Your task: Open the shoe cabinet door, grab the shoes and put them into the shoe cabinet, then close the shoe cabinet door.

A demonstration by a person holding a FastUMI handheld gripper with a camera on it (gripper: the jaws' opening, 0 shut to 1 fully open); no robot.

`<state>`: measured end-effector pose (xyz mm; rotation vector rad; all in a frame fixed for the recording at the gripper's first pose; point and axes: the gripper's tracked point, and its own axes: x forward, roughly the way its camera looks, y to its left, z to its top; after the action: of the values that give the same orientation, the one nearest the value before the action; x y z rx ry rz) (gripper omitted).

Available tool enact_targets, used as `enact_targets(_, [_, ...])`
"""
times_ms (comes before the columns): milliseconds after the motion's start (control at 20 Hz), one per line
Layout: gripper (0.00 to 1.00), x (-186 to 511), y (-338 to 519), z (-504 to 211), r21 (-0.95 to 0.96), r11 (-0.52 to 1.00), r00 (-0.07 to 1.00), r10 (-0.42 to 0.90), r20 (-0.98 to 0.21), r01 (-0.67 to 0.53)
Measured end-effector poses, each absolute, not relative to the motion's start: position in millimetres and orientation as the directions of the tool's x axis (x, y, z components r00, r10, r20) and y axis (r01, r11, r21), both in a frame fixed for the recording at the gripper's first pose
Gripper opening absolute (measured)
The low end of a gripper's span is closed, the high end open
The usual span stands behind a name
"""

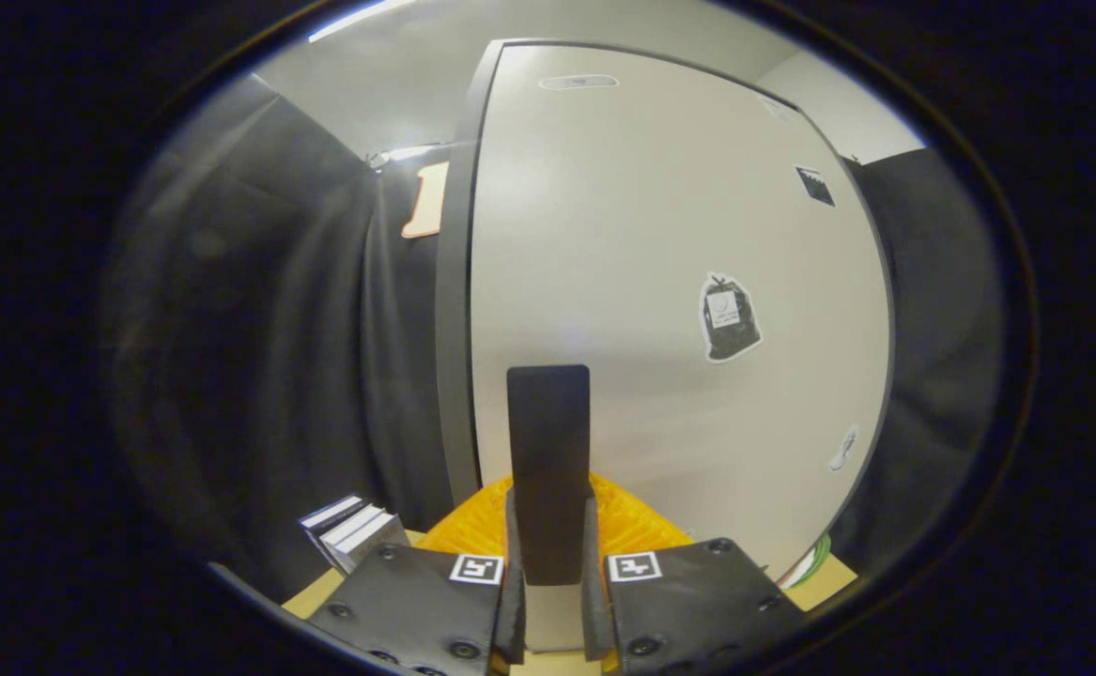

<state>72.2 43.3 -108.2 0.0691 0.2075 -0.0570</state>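
Fingers [549,601] sit closest, drawn in tight on a black upright bar — the handle [548,451] — which stands between them and rises above the tips. Both fingers look to press on its lower part, one on each flank; no gap shows on either side.

Left of the fingers, low down: a small stack of white boxes [352,528] on the tan counter [317,593], well apart from the handle. Behind them the black cloth wall [275,357].

Centre: handle long axis is vertical, set near the door's left edge. An orange ribbed thing [472,530] sits low, just behind the fingers, on both sides of the handle — cannot tell what it is.

Right: the pale door [641,282] spreads wide beyond the fingers, flat, with a few stickers. A dark strip [454,329] runs down its left edge; whether that is a gap or the cabinet's side I cannot tell, so open or closed is unclear.

Shoes: none to place from here.

Judgement: step in hand is working the door by the handle. Handle is at the left edge, so hinges are probably on the right; the swing would go about that side.
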Motion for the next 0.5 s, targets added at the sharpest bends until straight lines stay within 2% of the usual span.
enact_targets(150, [0.11,71.3,42.4,-106.9,0.081,0.995,0.977,-0.043,-0.21,0.061])
enact_targets(250, [0.08,66.9,42.0,-106.1,0.101,0.993,0.977,-0.036,-0.21,0.059])
enact_targets(500, [0.07,44.5,36.3,-101.7,0.099,0.992,0.98,-0.058,-0.191,0.078])
